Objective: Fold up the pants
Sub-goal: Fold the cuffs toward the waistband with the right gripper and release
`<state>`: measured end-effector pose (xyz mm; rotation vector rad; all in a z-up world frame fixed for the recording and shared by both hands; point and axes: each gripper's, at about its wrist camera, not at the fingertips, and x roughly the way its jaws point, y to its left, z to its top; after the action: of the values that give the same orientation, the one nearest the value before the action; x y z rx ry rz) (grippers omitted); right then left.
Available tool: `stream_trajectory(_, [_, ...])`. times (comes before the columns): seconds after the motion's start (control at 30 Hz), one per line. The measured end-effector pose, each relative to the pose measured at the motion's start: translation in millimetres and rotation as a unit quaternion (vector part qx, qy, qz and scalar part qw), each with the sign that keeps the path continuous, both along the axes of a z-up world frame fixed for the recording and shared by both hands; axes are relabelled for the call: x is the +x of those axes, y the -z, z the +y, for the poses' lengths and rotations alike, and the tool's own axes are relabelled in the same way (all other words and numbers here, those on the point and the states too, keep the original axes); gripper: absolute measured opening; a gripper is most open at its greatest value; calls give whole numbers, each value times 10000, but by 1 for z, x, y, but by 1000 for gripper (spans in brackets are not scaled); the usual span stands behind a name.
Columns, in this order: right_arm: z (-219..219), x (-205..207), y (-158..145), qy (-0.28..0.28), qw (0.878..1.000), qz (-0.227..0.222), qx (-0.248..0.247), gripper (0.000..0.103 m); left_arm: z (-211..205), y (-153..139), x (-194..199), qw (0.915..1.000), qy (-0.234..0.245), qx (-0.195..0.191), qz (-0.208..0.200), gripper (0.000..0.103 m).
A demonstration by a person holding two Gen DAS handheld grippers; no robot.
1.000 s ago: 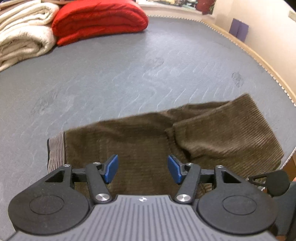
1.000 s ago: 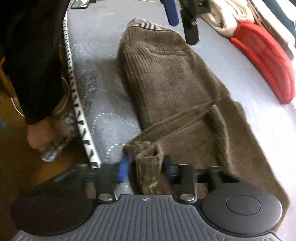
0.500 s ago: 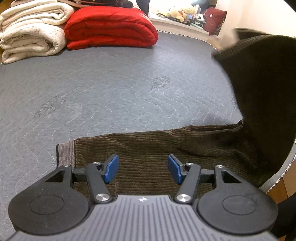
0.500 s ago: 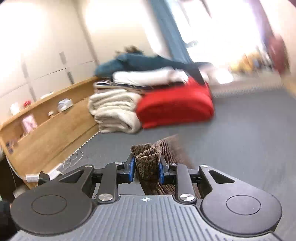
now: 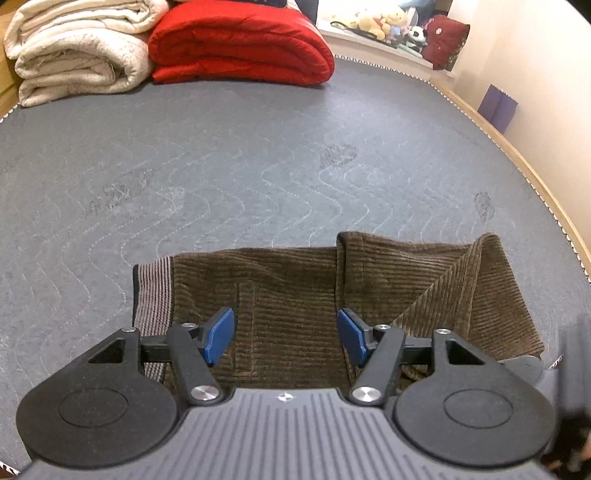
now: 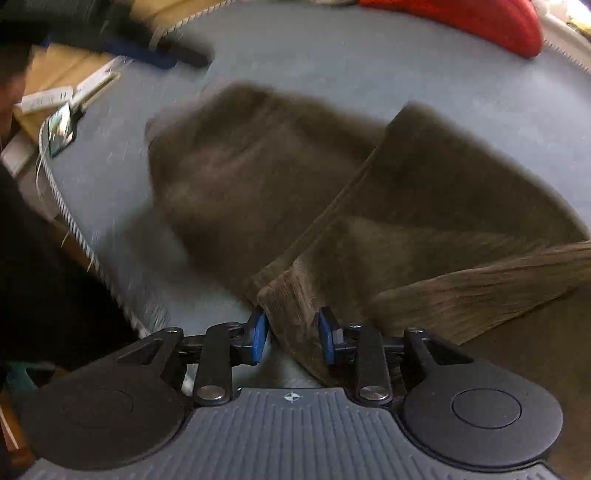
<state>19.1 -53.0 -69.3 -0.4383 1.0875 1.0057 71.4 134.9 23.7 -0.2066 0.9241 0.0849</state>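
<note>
Pants beneath parted left claw; cuff between opening right claw.

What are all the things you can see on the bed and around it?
pants: one pair, brown corduroy, lying on the mattress, legs folded over, striped waistband at the left end
mattress: one, grey quilted, under everything
red blanket: one, folded, at the far end of the mattress
cream blanket: one, rolled up, left of the red blanket
soft toys: several, yellow and other colours, on the ledge behind the bed
phone: one, lit screen, at the mattress edge in the right wrist view
left gripper: one, black with blue fingers, open above the pants, jaws opening
right gripper: one, black with blue fingers, a pant leg end between them, jaws opening
</note>
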Motion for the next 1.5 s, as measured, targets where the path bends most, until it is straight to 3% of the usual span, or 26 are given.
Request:
stream_trajectory(0.17, [-38,8,-49,91,9974,136,706,44,-13,3,10,9999,107,41,38,69])
stream_trajectory(0.27, [-77,36,-68,779,9924,159,934,54,-24,1,19,9998,180,23,-22,69])
stream_trajectory(0.37, [-103,63,-54,1965,9738,513,1018,60,-38,2,26,9995,295,70,-21,69])
stream_trajectory(0.47, [-118,89,-20,2919,9350,1495,1352,64,-47,4,29,9991,384,168,-1,69])
stream_trajectory(0.53, [-116,94,-3,3186,9198,1837,1370,64,-49,6,29,9990,387,204,36,69])
stream_trajectory(0.57, [-110,96,2,3223,9188,1856,1321,64,-49,7,29,9990,382,219,48,69])
stream_trajectory(0.63, [-97,101,8,3255,9235,1749,1030,60,-46,7,26,9989,386,254,43,69])
stream_trajectory(0.7, [-82,108,11,3357,9249,1619,755,40,-41,5,22,9988,393,275,-17,69])
stream_trajectory(0.73, [-79,112,7,3395,9248,1551,741,18,-38,4,19,9989,370,277,-35,69])
stream_trajectory(0.77, [-72,117,0,3436,9254,1395,783,9,-34,3,17,9991,333,260,-54,69])
stream_trajectory(0.93, [-26,152,-38,3484,9237,949,1284,9,-10,-1,11,9999,104,89,-83,69])
stream_trajectory(1.0, [-17,168,-48,3707,9135,862,1435,16,-4,-2,11,9999,80,36,-99,70])
stream_trajectory(1.07, [-17,180,-56,3961,8985,853,1688,37,-3,-3,11,9999,69,25,-114,71])
stream_trajectory(1.13, [-19,183,-58,4023,8922,882,1853,45,-4,-4,11,9999,92,6,-118,71])
stream_trajectory(1.33, [-53,155,-74,3478,9160,456,1948,45,-8,-3,9,9998,146,43,-151,71])
stream_trajectory(1.4, [-79,141,-77,3519,9164,233,1891,45,-8,2,9,9999,131,65,-86,71])
stream_trajectory(1.5, [-125,121,-84,3787,9061,-102,1882,45,-11,6,13,9998,168,62,-66,70])
